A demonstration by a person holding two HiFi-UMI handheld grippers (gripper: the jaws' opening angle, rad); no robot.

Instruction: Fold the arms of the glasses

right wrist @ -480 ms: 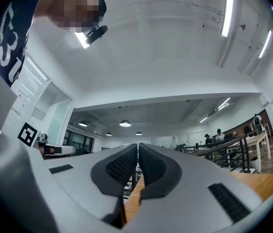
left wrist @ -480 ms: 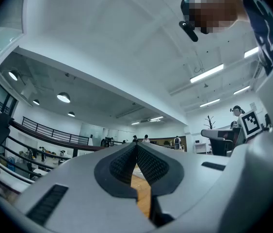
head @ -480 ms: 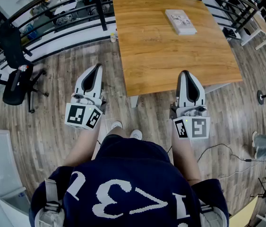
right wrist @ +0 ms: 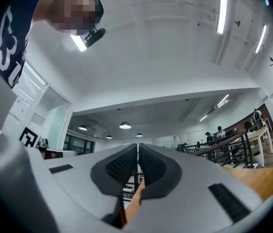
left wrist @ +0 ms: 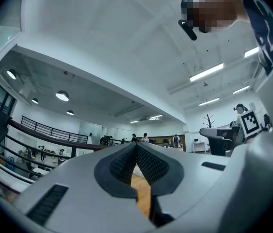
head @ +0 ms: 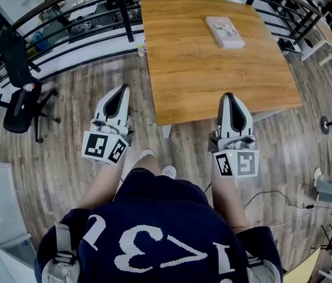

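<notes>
left gripper (head: 121,88): jaws closed, empty, off counter's near-left corner | right gripper (head: 229,95): jaws together, empty, at near edge | square wooden counter (head: 195,75) | glasses: too small to tell; pale flat rectangular box (head: 224,31) far side

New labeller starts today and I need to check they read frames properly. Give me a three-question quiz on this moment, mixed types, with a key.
1. True or false: the left gripper has its jaws wide apart.
2. What lies on the wooden table? A) a flat pale box B) a mug C) a laptop
3. Fill in: in the head view, the ___ gripper's tip overlaps the table's near edge.
Key: 1 false, the jaws are together with nothing between them. 2 A. 3 the right gripper.
</notes>
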